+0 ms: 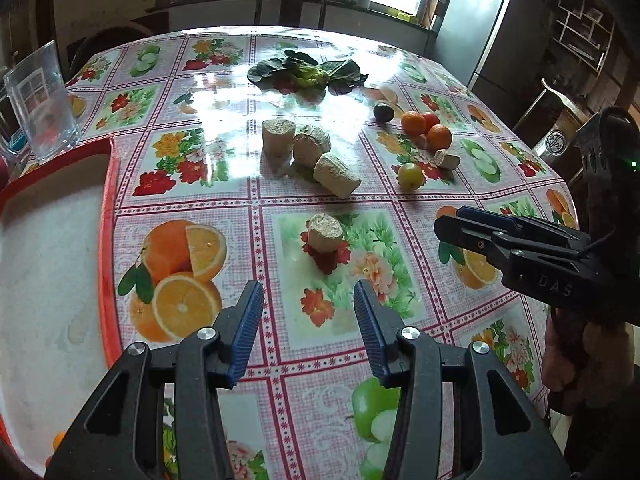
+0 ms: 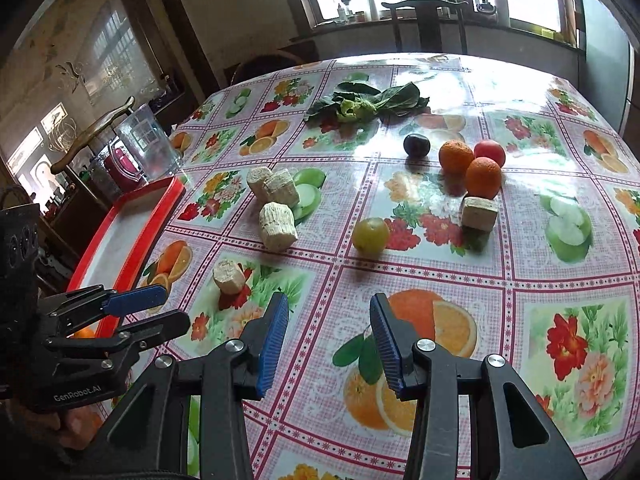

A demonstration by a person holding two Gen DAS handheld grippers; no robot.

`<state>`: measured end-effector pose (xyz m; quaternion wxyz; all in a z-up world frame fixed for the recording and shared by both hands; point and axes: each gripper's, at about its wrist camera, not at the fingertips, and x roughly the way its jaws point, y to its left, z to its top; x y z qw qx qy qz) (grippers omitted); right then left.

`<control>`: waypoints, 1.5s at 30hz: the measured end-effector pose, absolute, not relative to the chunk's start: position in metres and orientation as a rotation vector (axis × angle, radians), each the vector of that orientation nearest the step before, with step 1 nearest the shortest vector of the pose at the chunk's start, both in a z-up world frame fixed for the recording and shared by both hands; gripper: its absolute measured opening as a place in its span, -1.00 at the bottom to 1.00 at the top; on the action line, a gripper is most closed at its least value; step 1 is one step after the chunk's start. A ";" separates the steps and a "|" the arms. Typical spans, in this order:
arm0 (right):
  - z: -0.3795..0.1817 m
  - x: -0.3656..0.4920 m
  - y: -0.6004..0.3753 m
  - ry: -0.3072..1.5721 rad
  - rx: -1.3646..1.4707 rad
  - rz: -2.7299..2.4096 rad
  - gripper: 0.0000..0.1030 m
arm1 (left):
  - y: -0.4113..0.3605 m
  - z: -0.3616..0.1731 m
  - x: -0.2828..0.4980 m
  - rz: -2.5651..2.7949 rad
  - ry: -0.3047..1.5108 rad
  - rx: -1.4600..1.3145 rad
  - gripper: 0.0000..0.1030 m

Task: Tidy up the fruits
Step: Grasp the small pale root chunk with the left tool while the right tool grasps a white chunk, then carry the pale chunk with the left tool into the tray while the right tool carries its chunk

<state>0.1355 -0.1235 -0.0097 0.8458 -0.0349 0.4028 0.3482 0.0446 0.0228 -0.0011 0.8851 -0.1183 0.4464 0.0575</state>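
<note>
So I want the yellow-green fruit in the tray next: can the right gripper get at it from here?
Probably yes. The right gripper is open and empty, and bare cloth lies between it and the yellow-green fruit, which sits apart from the corn piece and the oranges.

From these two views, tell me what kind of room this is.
Probably a home kitchen or dining room: a table under a fruit-print oilcloth, a wooden chair at its far side, and a window sill lined with bottles and a kettle.
</note>
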 end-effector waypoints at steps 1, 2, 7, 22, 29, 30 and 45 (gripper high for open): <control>-0.009 0.138 -0.123 0.850 -0.070 0.737 -0.13 | 0.023 -0.003 0.050 0.116 0.931 -0.246 -0.12; -0.009 0.140 -0.122 0.849 -0.069 0.740 -0.13 | 0.022 -0.005 0.056 0.115 0.935 -0.245 -0.12; -0.008 0.151 -0.115 0.853 -0.069 0.745 -0.13 | 0.023 -0.017 0.084 0.110 0.948 -0.237 -0.12; -0.027 0.168 -0.028 0.833 -0.233 0.776 -0.42 | 0.055 -0.009 0.057 0.120 0.910 -0.303 -0.59; -0.021 0.144 -0.030 0.829 -0.214 0.819 -0.42 | 0.065 0.000 0.036 0.133 0.884 -0.315 -0.59; -0.018 0.139 -0.030 0.825 -0.213 0.824 -0.42 | 0.066 0.001 0.033 0.135 0.881 -0.315 -0.59; 0.012 0.063 -0.020 0.777 -0.230 0.920 -0.43 | 0.086 0.019 -0.027 0.206 0.820 -0.340 -0.59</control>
